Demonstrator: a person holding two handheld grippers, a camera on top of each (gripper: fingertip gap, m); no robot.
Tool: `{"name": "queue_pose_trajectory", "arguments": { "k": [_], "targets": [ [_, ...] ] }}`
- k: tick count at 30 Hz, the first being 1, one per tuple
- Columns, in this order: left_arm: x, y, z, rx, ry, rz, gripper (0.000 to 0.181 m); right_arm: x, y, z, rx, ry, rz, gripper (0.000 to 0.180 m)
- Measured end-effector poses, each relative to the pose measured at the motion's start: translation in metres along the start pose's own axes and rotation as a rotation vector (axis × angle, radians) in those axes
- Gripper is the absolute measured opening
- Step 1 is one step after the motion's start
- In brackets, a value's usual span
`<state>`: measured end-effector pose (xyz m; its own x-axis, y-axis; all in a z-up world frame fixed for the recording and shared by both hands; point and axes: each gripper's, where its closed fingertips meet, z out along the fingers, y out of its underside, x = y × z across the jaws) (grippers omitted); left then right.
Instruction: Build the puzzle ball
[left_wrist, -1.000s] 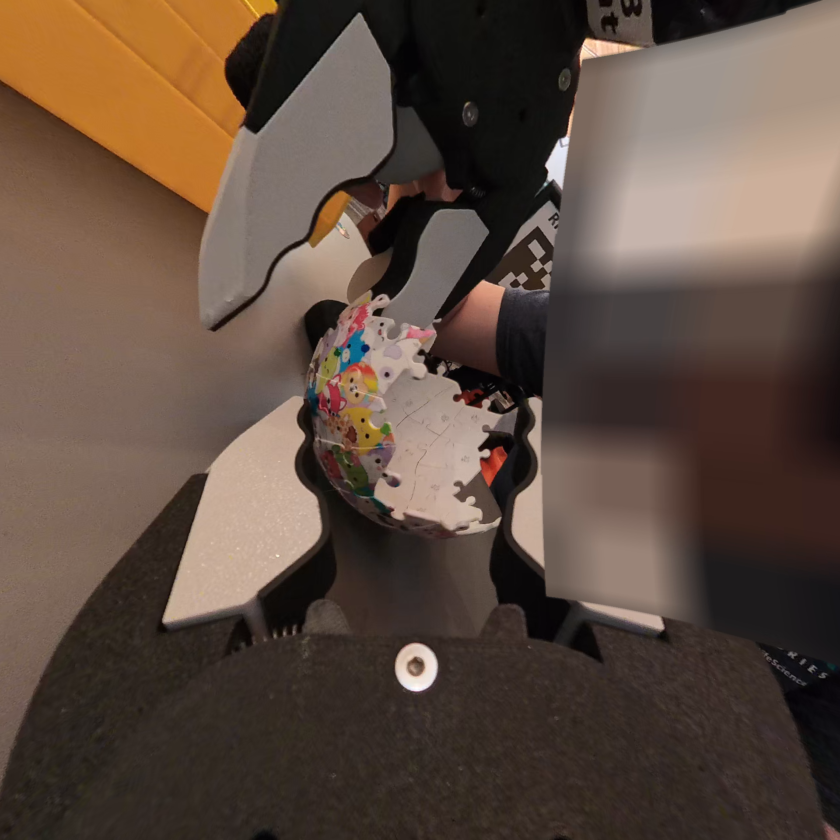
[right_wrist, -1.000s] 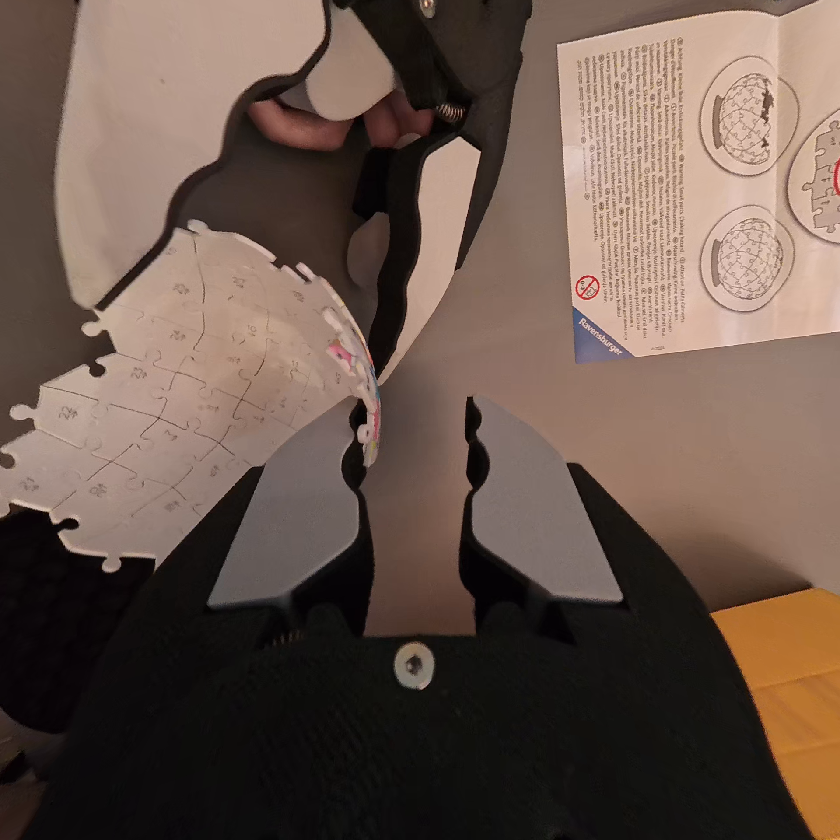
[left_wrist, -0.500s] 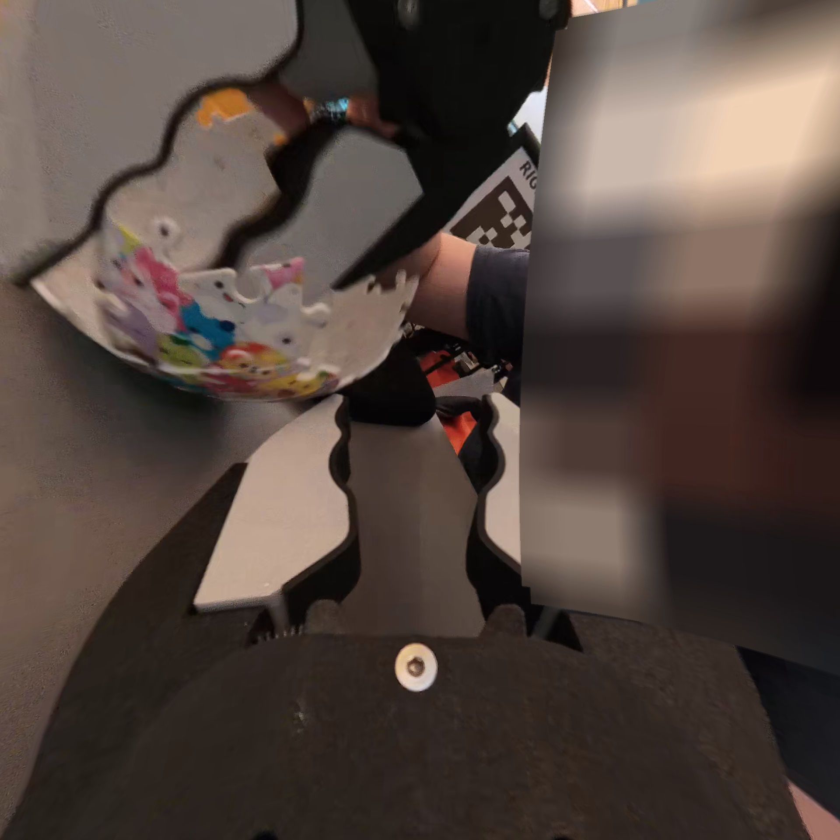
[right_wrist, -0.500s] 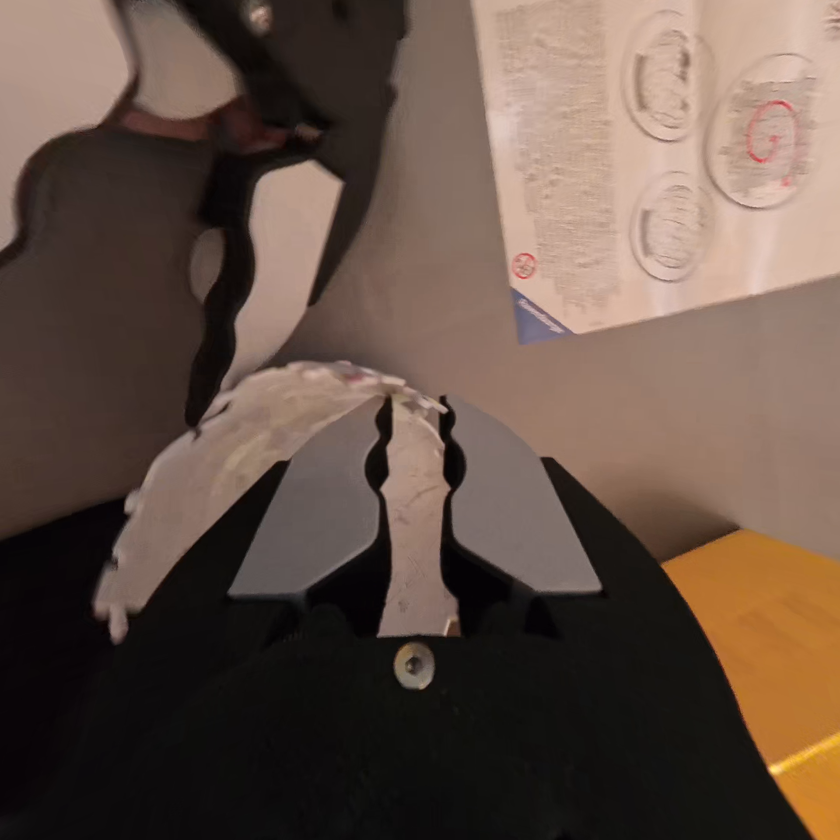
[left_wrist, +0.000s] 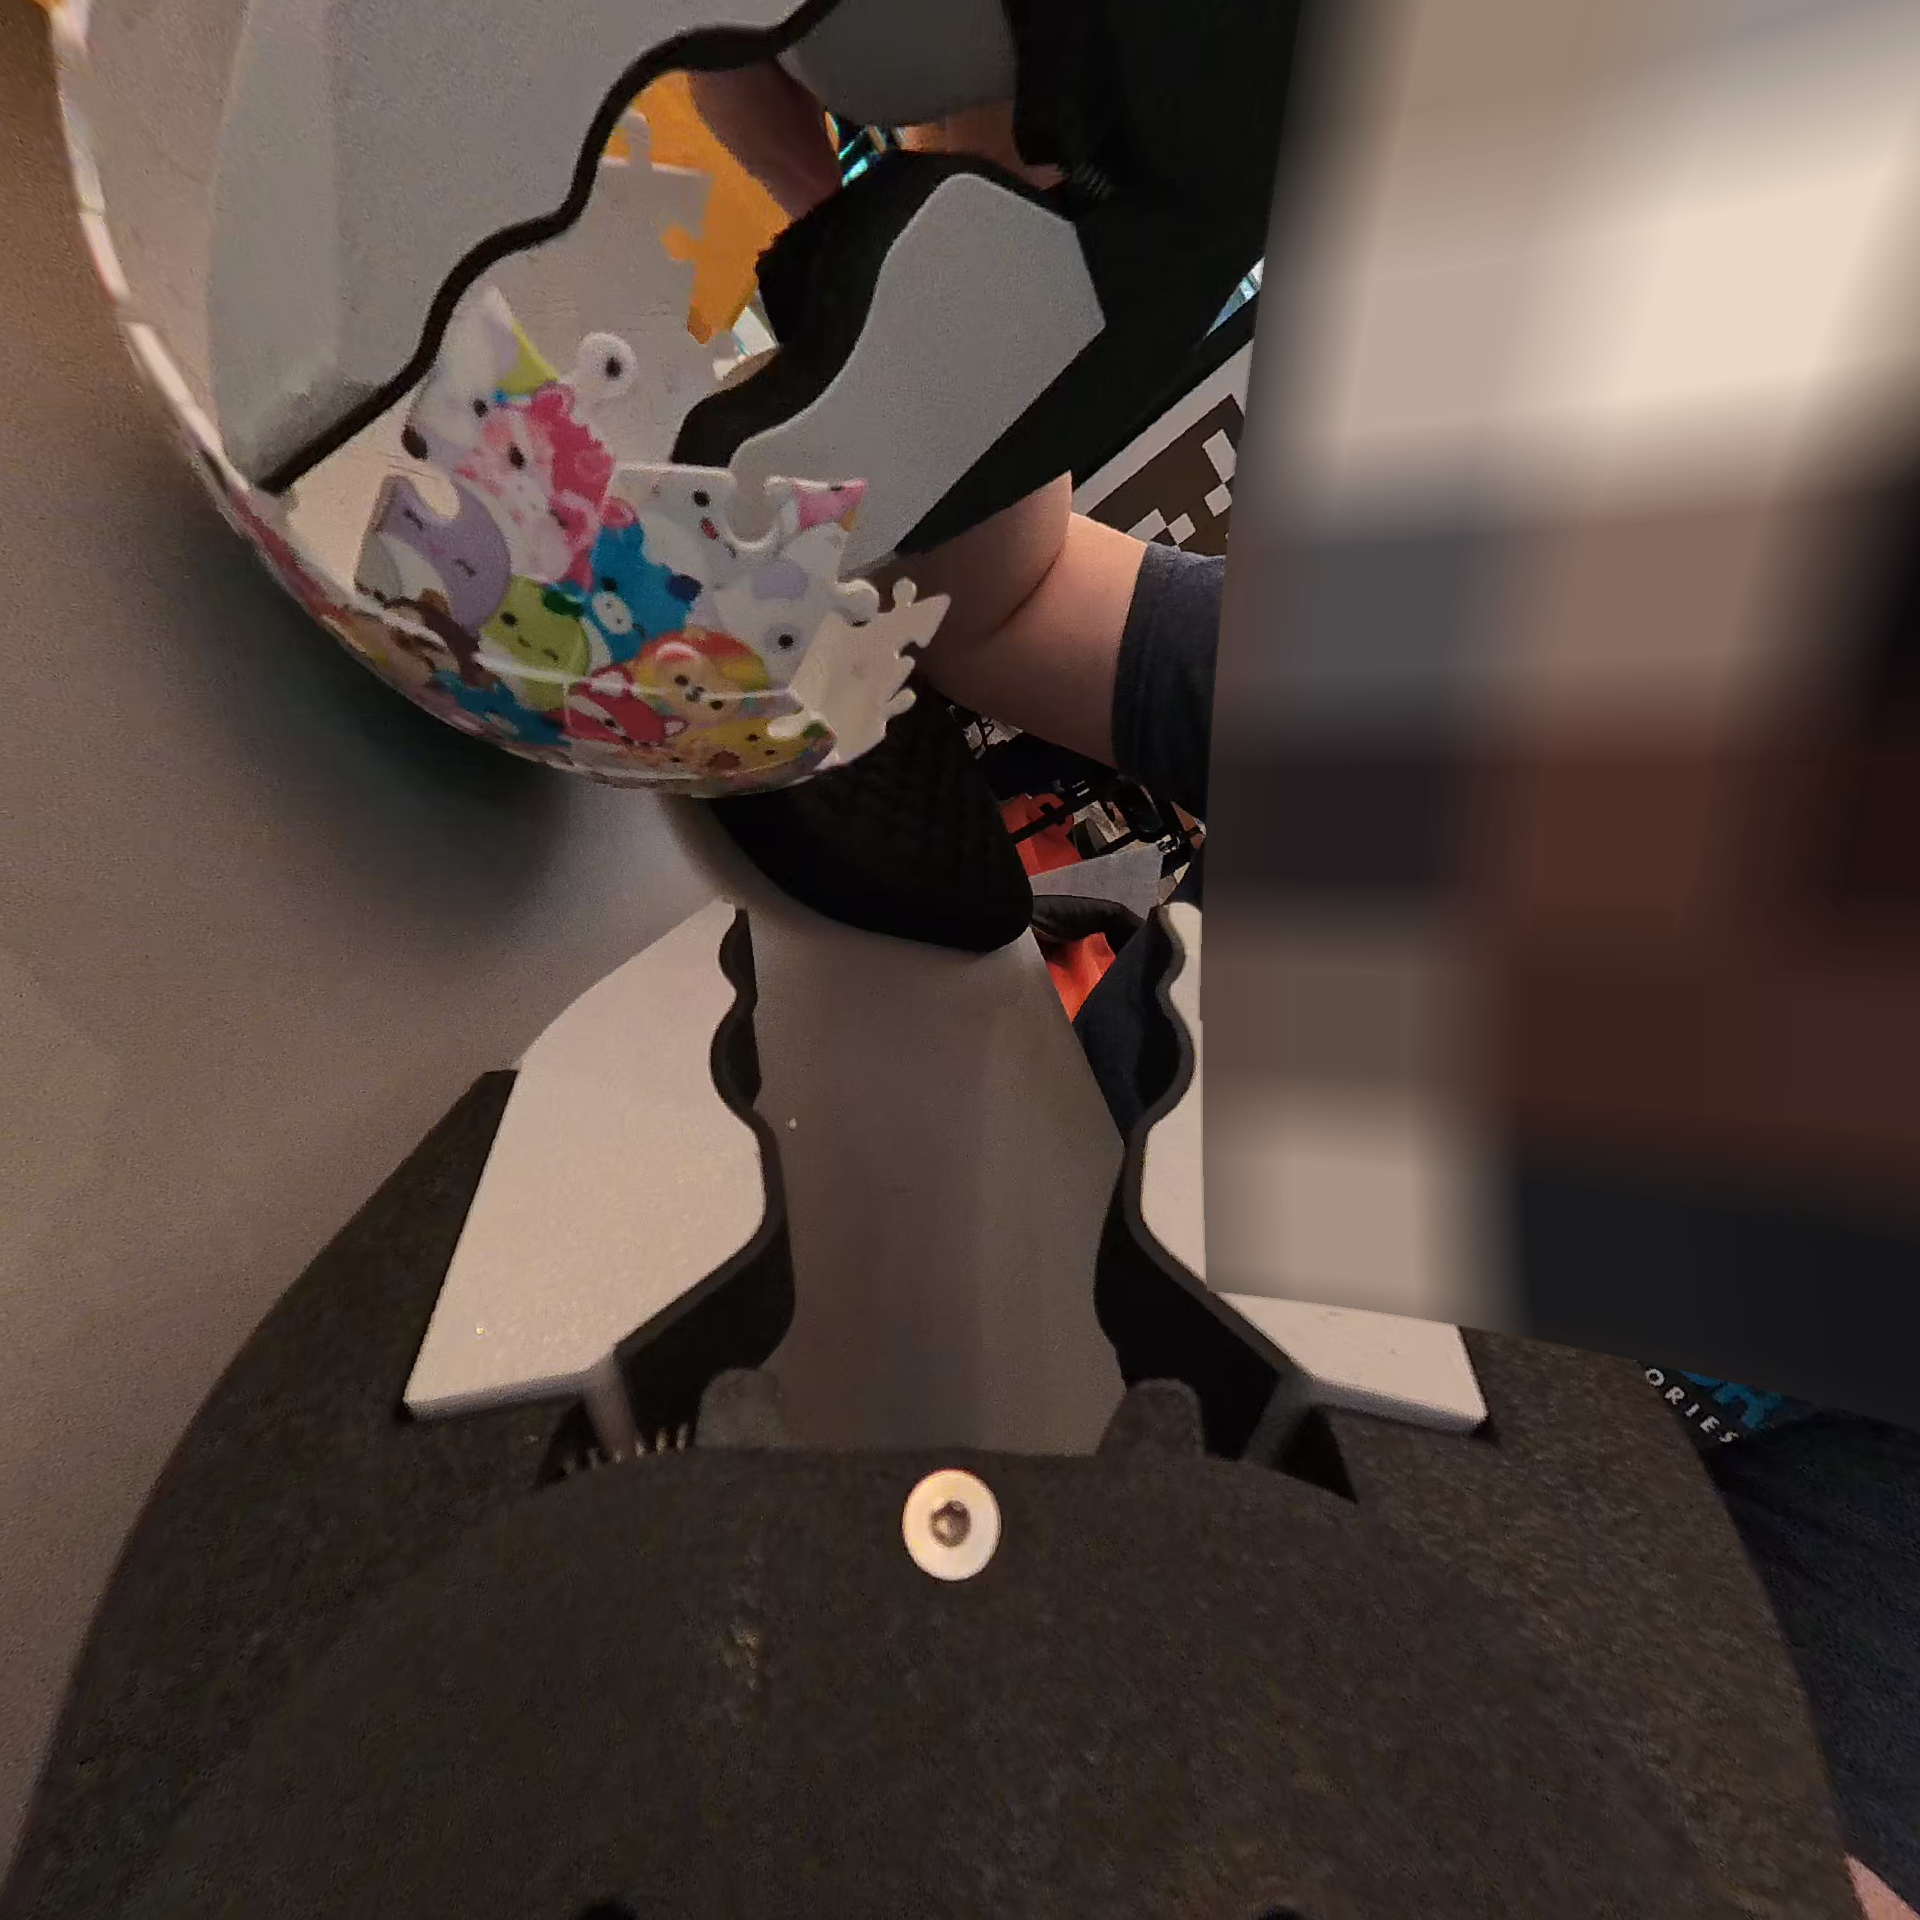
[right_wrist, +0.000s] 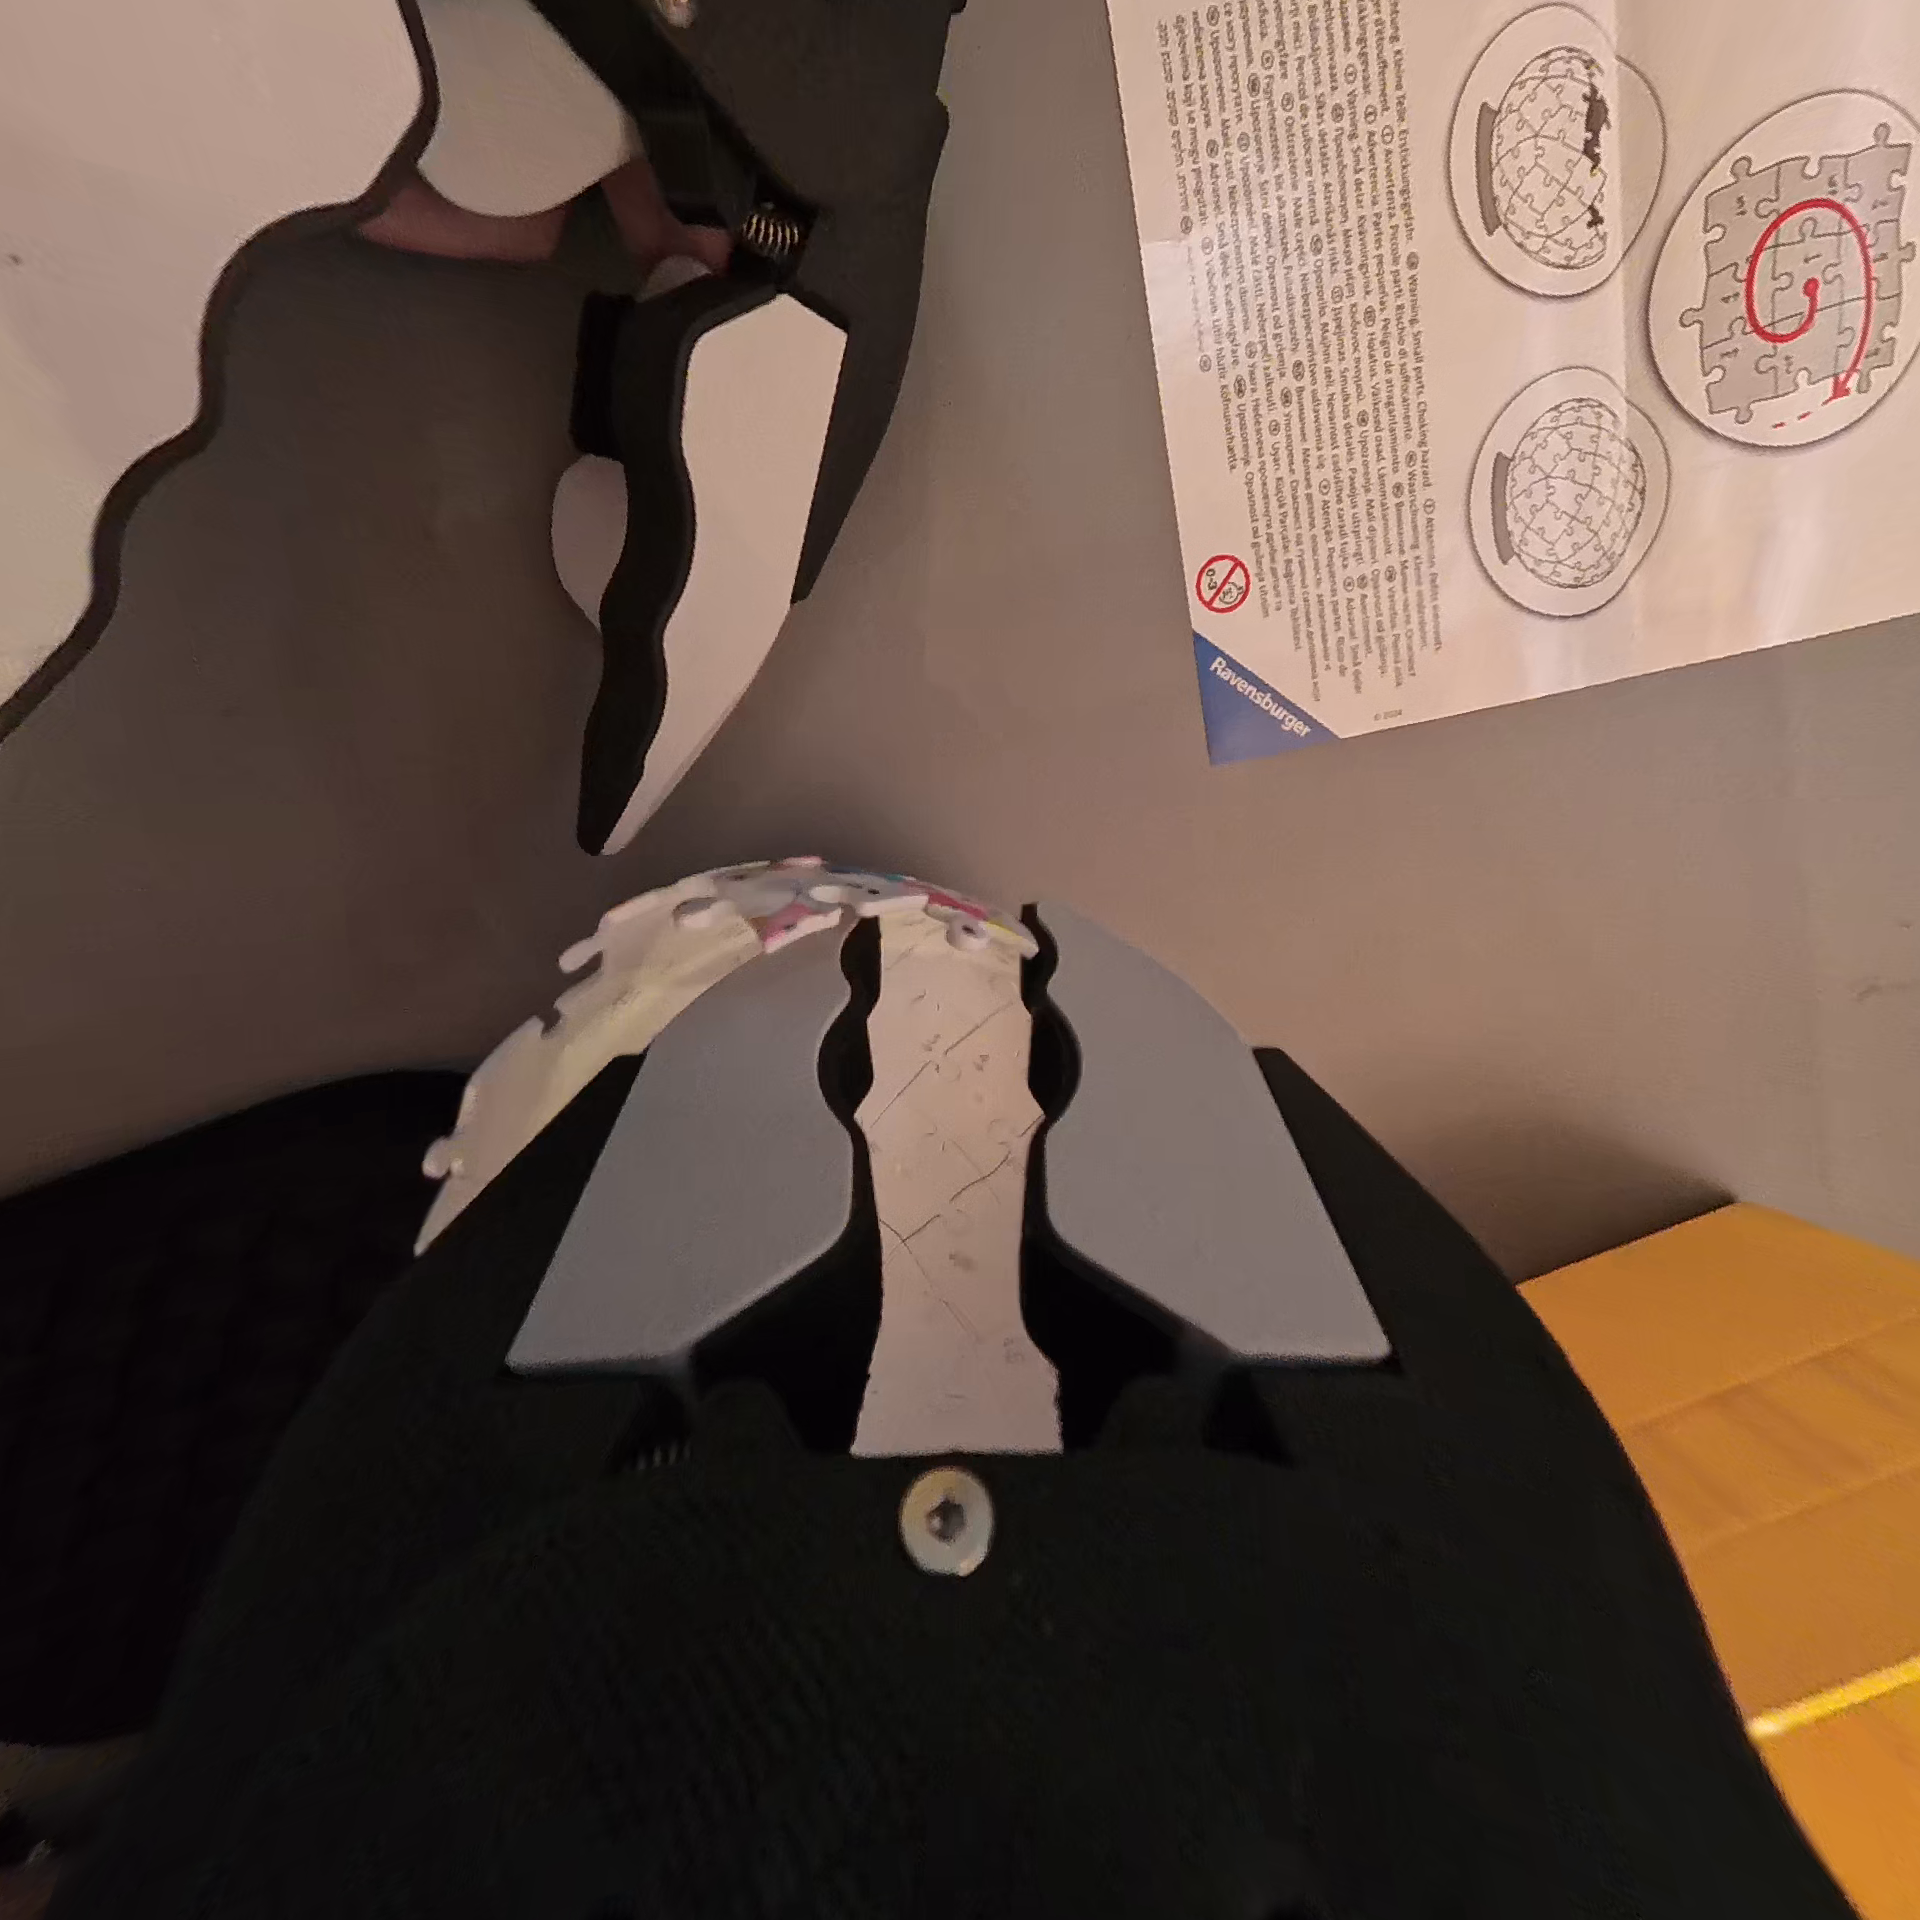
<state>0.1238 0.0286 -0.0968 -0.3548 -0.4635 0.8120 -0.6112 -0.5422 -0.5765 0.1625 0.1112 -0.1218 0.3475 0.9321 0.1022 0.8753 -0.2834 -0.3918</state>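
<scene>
The partly built puzzle ball (left_wrist: 582, 623) is a curved shell, colourful cartoon print outside, white inside. In the left wrist view it hangs at upper left in my right gripper (left_wrist: 509, 468), whose grey fingers straddle its jagged rim. In the right wrist view the shell (right_wrist: 956, 1091) fills the narrow gap of my right gripper (right_wrist: 945, 920), its white inside facing the camera. My left gripper (left_wrist: 956, 935) is open and empty, just below the shell and apart from it. One of its fingers (right_wrist: 717, 520) shows at upper left in the right wrist view.
A folded instruction sheet (right_wrist: 1507, 364) lies on the grey table (right_wrist: 1039, 675) at upper right. A yellow box (right_wrist: 1766, 1507) stands at lower right. A person's forearm (left_wrist: 1039, 634) reaches in behind the shell.
My left gripper let go of the shell and now stands open below it. My right gripper narrowed onto the shell's rim and carried it up and left in the left wrist view.
</scene>
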Motion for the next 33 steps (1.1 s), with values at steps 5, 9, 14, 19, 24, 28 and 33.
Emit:
{"name": "queue_pose_trajectory", "arguments": {
  "k": [5,9,14,19,24,28,33],
  "targets": [
    [-0.002,0.002,0.0,-0.007,-0.017,-0.001,0.07,0.0,0.004,-0.005,-0.02,0.014,-0.004,0.03],
    [-0.008,0.002,0.0,-0.019,-0.071,-0.011,0.069,0.001,0.012,-0.012,-0.067,0.035,-0.01,0.035],
    [-0.013,-0.006,-0.002,0.008,-0.147,0.013,0.073,0.003,0.021,-0.022,-0.088,0.042,0.007,0.037],
    [-0.017,-0.028,-0.005,0.117,-0.225,0.04,0.073,0.015,0.037,-0.029,-0.137,0.08,0.031,0.038],
    [-0.023,-0.031,0.0,0.145,-0.24,0.022,0.073,0.03,0.052,-0.033,-0.156,0.1,0.072,0.038],
    [-0.028,-0.025,0.01,0.1,-0.274,0.024,0.074,0.035,0.063,-0.028,-0.176,0.06,0.119,0.038],
    [-0.029,-0.021,0.023,0.072,-0.297,0.028,0.076,0.033,0.065,-0.022,-0.173,-0.003,0.145,0.037]
  ]
}}
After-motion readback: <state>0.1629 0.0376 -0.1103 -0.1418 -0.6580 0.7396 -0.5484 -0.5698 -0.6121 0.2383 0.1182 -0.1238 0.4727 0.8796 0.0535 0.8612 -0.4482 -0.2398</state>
